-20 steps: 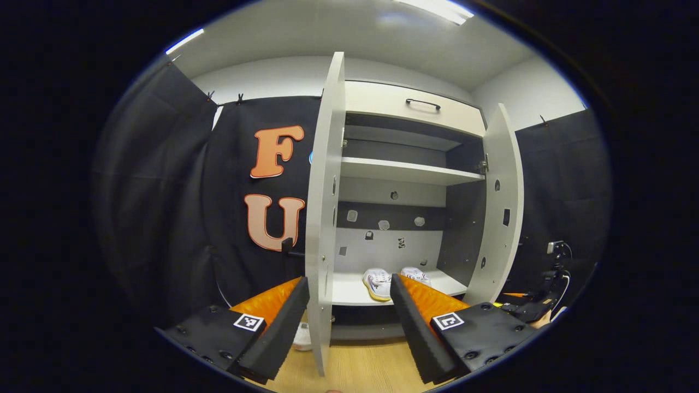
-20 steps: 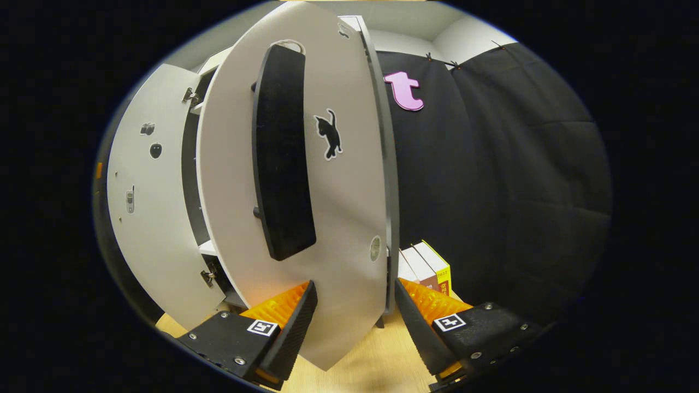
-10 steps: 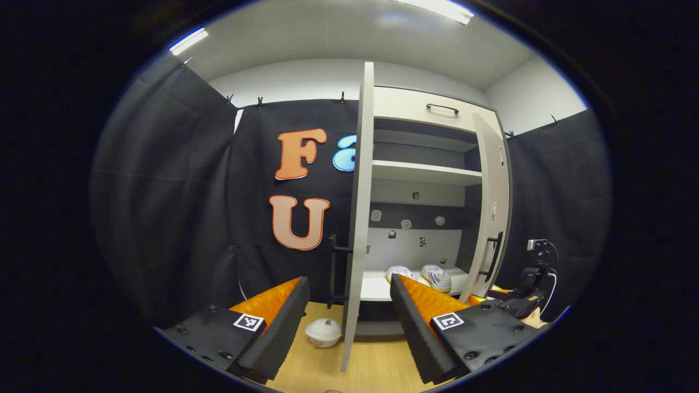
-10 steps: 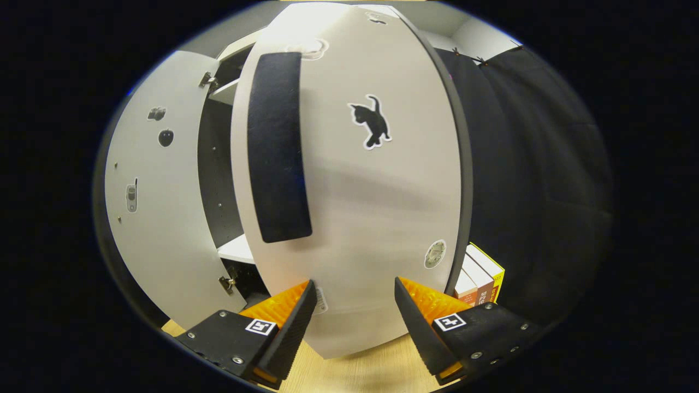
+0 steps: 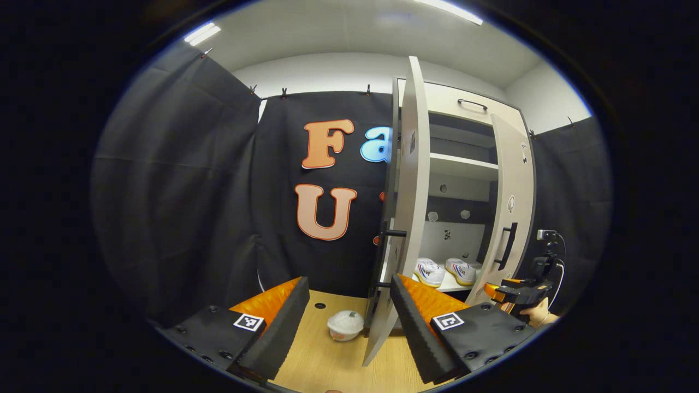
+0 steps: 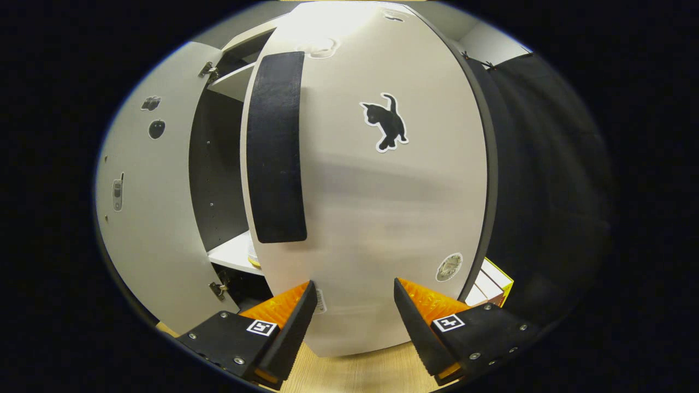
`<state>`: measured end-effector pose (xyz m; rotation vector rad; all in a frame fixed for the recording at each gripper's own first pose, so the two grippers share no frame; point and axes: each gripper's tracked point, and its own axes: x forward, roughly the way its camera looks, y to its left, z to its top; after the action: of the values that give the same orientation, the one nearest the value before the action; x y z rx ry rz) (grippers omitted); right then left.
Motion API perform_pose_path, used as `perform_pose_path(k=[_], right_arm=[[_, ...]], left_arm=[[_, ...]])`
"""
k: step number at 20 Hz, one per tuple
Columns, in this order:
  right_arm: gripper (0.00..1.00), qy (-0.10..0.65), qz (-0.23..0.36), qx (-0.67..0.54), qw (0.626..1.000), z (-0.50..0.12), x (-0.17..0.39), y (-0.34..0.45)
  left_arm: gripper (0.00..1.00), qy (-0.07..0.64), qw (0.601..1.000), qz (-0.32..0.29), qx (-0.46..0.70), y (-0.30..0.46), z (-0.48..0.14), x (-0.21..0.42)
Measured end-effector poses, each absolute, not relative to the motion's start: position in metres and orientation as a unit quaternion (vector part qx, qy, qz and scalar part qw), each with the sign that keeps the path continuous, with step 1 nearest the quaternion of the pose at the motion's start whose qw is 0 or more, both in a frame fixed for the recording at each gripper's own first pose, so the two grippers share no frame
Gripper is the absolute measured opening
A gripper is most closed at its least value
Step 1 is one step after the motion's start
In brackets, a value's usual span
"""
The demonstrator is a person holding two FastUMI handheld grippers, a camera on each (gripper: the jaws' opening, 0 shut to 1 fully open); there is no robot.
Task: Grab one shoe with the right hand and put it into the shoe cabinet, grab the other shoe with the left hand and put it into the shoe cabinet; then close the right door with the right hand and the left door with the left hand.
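both shoes [image 5: 445, 271] on cabinet [image 5: 469, 164] shelf | right gripper [image 6: 352, 319] fingers apart at right door [image 6: 377, 207]; left gripper [image 5: 349, 314] fingers apart | we fear left door [image 5: 407, 218] catching bowl [image 5: 345, 325]; right door rebounding

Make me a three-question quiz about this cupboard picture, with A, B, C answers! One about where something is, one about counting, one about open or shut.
1. Where are the shoes?
A. on the floor
B. on the cupboard's bottom shelf
C. on the top shelf

2. How many shoes are in the cupboard?
A. one
B. two
C. four

3. How is the left door?
A. open
B. fully shut
C. taken off

Answers:
1 B: both sit on the low white shelf, in the left gripper view.
2 B: a pair lies side by side.
3 A: it stands out from the cupboard, edge toward the left tongs.
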<state>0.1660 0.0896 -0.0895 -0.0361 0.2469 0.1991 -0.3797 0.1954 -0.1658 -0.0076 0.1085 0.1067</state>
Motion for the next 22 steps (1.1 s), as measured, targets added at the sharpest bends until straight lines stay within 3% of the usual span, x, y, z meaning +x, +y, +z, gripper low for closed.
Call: perform_pose_path(k=[22], right_arm=[[0.91,0.103,0.071,-0.016,0.992,-0.065,0.160,0.086]], left_arm=[[0.95,0.138,0.990,-0.009,0.021,0.188,-0.301,-0.305]])
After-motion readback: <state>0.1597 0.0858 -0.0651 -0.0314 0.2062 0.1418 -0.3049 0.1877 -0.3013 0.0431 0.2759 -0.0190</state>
